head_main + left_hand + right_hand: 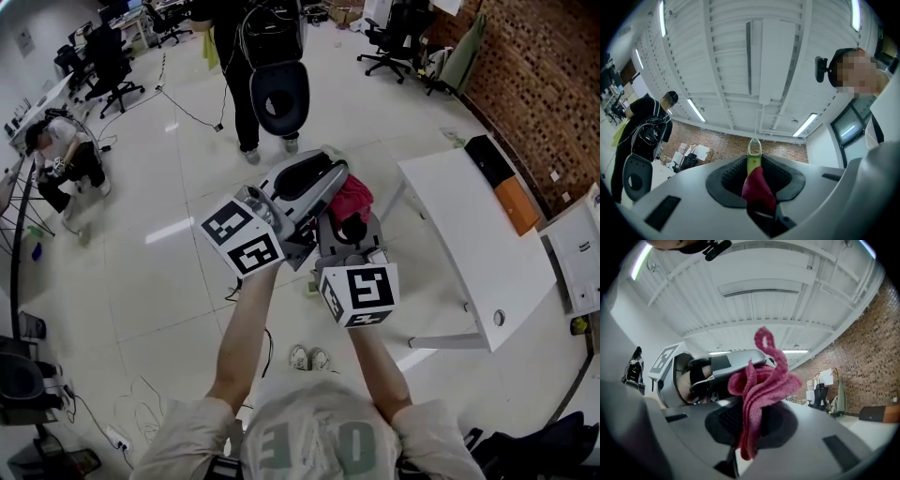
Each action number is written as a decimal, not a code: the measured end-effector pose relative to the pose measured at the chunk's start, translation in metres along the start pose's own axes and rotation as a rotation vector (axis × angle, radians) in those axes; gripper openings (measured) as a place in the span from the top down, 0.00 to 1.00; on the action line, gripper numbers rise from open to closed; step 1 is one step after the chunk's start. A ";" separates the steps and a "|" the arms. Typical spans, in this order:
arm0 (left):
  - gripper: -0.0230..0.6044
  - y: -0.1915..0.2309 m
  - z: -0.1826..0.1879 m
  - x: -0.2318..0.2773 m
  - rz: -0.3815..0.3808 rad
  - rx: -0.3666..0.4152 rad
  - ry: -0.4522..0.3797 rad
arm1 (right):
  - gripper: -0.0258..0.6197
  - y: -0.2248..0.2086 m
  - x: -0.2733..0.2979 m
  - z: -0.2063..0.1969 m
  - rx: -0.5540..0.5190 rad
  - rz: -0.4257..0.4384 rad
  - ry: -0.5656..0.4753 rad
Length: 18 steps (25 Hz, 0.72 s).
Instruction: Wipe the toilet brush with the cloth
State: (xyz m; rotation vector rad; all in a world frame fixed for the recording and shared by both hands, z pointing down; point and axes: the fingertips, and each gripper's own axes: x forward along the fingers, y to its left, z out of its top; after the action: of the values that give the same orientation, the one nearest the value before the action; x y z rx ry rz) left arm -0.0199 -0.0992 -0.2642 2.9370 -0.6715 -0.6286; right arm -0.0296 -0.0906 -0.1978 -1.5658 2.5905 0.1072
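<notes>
The left gripper [754, 185] pinches the toilet brush [754, 153] by its green looped handle. The right gripper [751, 430] is clamped on a fold of the red cloth [761, 385]. Both are raised in the air close together, away from the white table [469, 234]. A firm stroke could probably twist the slim handle or pull the cloth free. No brand is readable; the shirt letters are unclear.
</notes>
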 end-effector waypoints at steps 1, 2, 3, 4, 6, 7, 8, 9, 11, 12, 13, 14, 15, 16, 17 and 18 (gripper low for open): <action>0.80 -0.001 0.000 0.000 -0.003 0.000 -0.003 | 0.91 0.001 0.001 0.001 0.005 0.006 -0.002; 0.80 -0.001 0.001 0.000 -0.006 0.001 -0.005 | 0.91 0.001 0.001 0.002 0.007 0.011 -0.003; 0.80 0.000 0.003 0.000 -0.010 0.002 -0.006 | 0.91 0.002 0.001 0.003 0.002 0.014 -0.003; 0.80 0.001 0.004 0.000 -0.012 0.005 -0.008 | 0.91 0.003 0.001 0.004 -0.006 0.016 -0.003; 0.80 0.005 0.007 -0.001 -0.010 0.011 -0.012 | 0.91 0.002 -0.002 0.001 -0.015 0.018 0.002; 0.80 0.008 0.008 -0.001 -0.008 0.014 -0.013 | 0.91 -0.001 -0.005 -0.004 -0.016 0.015 0.010; 0.80 0.011 0.009 -0.002 -0.011 0.018 -0.011 | 0.91 -0.005 -0.009 -0.012 -0.017 0.007 0.027; 0.80 0.014 0.009 -0.004 -0.018 0.025 -0.006 | 0.91 -0.013 -0.012 -0.023 -0.016 -0.006 0.051; 0.80 0.016 0.007 -0.007 -0.048 0.051 0.015 | 0.91 -0.031 -0.017 -0.048 0.006 -0.033 0.105; 0.80 0.017 0.004 -0.008 -0.069 0.068 0.031 | 0.91 -0.040 -0.018 -0.059 0.023 -0.043 0.126; 0.80 0.018 0.001 -0.009 -0.089 0.082 0.045 | 0.91 -0.049 -0.019 -0.067 0.039 -0.054 0.141; 0.80 0.021 -0.003 -0.010 -0.102 0.088 0.053 | 0.91 -0.057 -0.020 -0.074 0.050 -0.066 0.152; 0.80 0.025 -0.005 -0.012 -0.109 0.088 0.054 | 0.91 -0.065 -0.022 -0.080 0.057 -0.080 0.162; 0.80 0.028 -0.006 -0.014 -0.115 0.084 0.050 | 0.91 -0.073 -0.023 -0.086 0.059 -0.096 0.175; 0.80 0.031 -0.007 -0.016 -0.125 0.078 0.044 | 0.91 -0.082 -0.024 -0.091 0.059 -0.113 0.188; 0.80 0.033 -0.008 -0.018 -0.139 0.072 0.037 | 0.91 -0.090 -0.025 -0.096 0.059 -0.128 0.199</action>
State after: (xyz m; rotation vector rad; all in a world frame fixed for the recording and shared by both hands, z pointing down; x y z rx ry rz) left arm -0.0452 -0.1210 -0.2455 3.0748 -0.4999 -0.5701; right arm 0.0558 -0.1220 -0.0995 -1.7992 2.5992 -0.1421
